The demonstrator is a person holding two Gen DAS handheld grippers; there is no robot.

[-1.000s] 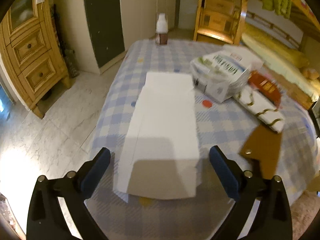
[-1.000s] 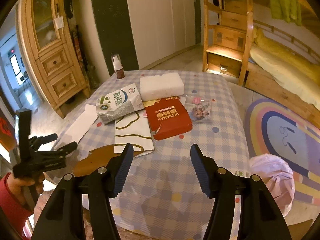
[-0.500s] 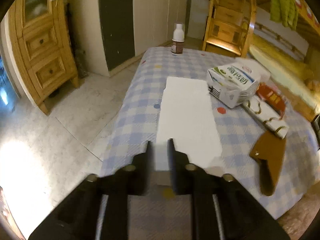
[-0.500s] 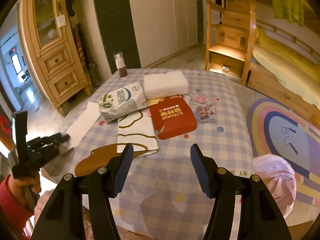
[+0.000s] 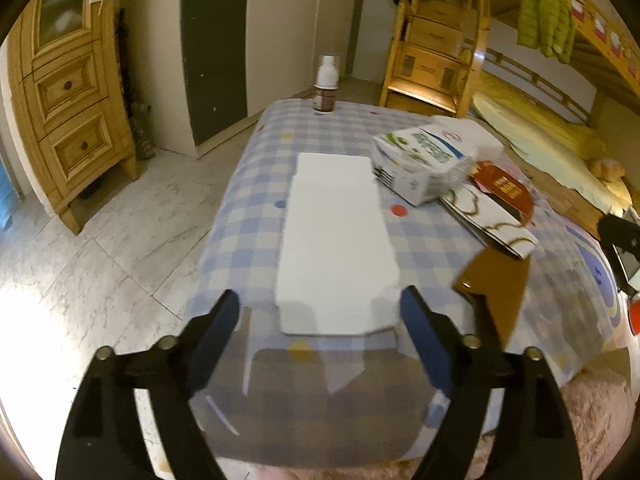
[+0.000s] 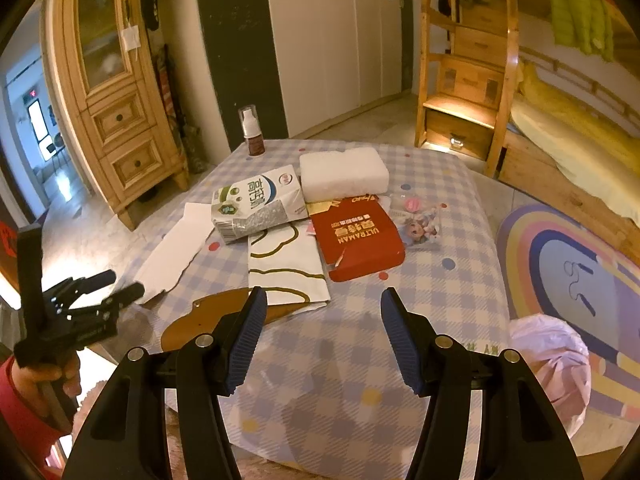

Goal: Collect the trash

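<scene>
Left wrist view showed the left gripper point(image 5: 320, 308), jaws just reopened wide and empty, at the near end of the white paper sheet point(image 5: 336, 240) lying flat on the table point(image 5: 248, 200); a re-grasp of its edge appeared required.

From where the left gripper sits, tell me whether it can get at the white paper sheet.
Probably yes. The left gripper has just been opening, and the white paper sheet's near edge lies between its open jaws at the table edge, with nothing on top of it.
</scene>
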